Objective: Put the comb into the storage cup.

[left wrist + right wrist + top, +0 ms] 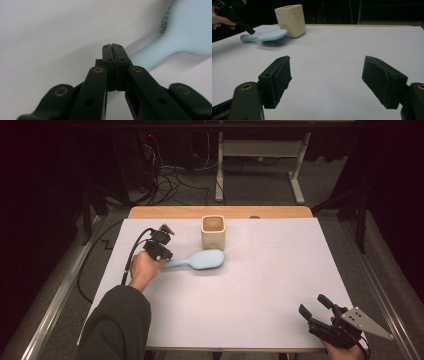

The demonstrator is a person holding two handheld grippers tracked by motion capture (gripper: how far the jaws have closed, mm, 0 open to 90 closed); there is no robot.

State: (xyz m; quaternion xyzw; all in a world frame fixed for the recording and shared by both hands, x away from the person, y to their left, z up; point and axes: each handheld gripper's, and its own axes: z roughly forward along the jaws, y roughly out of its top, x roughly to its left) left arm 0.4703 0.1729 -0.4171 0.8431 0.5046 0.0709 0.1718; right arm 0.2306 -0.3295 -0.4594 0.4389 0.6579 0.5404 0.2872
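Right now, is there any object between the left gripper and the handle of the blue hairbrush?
No, nothing visible. The left gripper, jaws shut with nothing between them, sits right at the handle end of the hairbrush; the cream cup stands behind the brush head.

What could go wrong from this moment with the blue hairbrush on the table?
1. The left gripper has its fingers shut with nothing between them, right at the handle of the hairbrush. It may push the brush away instead of gripping it.
2. The brush head lies close to the cup, so a push could bump the cup.
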